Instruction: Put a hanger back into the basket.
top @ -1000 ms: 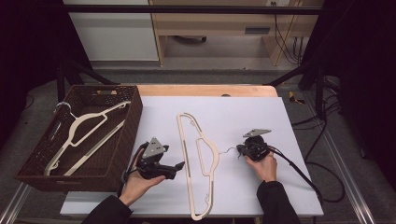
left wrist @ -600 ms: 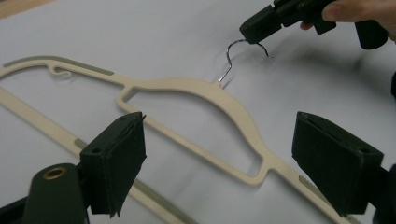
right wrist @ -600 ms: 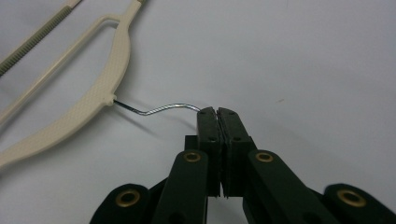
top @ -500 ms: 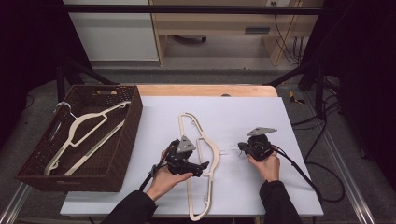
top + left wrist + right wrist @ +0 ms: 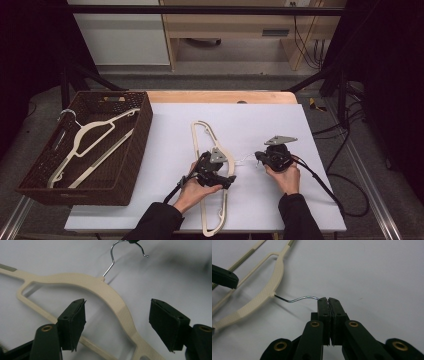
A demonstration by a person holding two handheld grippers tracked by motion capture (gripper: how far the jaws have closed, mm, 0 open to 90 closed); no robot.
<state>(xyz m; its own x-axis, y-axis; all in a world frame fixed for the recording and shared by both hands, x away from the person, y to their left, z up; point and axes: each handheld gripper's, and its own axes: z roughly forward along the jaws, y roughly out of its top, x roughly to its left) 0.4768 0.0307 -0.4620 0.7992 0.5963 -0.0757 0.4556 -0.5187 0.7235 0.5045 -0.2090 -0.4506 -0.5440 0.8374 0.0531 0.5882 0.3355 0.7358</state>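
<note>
The white table (image 5: pixel 260 120) carries a dark wicker basket (image 5: pixel 135 150) at its left edge with one cream hanger (image 5: pixel 87 145) inside, and bare room lies toward the far and right edges. A second cream hanger (image 5: pixel 207 135) lies flat mid-table, running from far to near. The left gripper (image 5: pixel 117 322) hovers over its curved shoulder with jaws spread wide on either side, while the right gripper (image 5: pixel 328 301) is clamped on the wire hook (image 5: pixel 299 299).

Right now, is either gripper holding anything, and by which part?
The right gripper is shut on the cream hanger, clamping its metal hook. The left gripper is open over the hanger's shoulder, holding nothing.
</note>
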